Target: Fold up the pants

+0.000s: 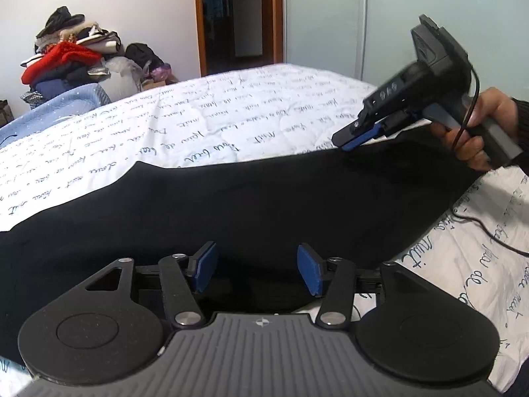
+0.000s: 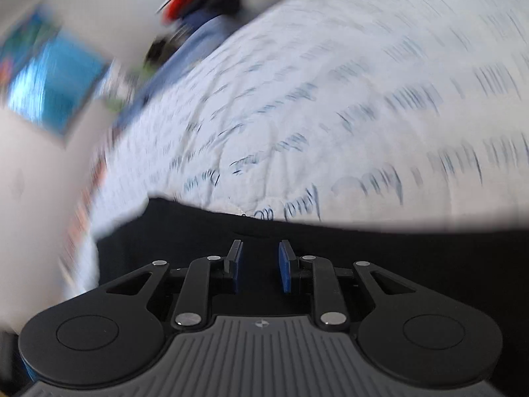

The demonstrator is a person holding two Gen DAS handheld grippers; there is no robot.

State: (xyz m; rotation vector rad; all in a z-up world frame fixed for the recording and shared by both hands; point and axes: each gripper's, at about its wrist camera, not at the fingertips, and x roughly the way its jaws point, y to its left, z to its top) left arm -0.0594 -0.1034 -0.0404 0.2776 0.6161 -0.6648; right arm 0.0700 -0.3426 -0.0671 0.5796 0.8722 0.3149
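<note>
Left gripper (image 1: pixel 257 269) jaws apart, over black pants (image 1: pixel 231 205), bed (image 1: pixel 231 112)

I count 1 pair of black pants (image 1: pixel 251 205), lower middle of the left wrist frame. I'm holding 2 grippers: my left gripper (image 1: pixel 257 269) at the bottom centre, my right gripper (image 1: pixel 355 139) at the right edge, each with 2 blue-padded fingers (image 1: pixel 206 264). 1 of my hands (image 1: pixel 476 129) shows, far right. There is 1 quilt with script print (image 1: pixel 231 109), 1 heap of clothes (image 1: pixel 72 56) upper left, 1 doorway (image 1: pixel 238 16) top centre, and 1 black cable (image 1: pixel 479 225) lower right.
</note>
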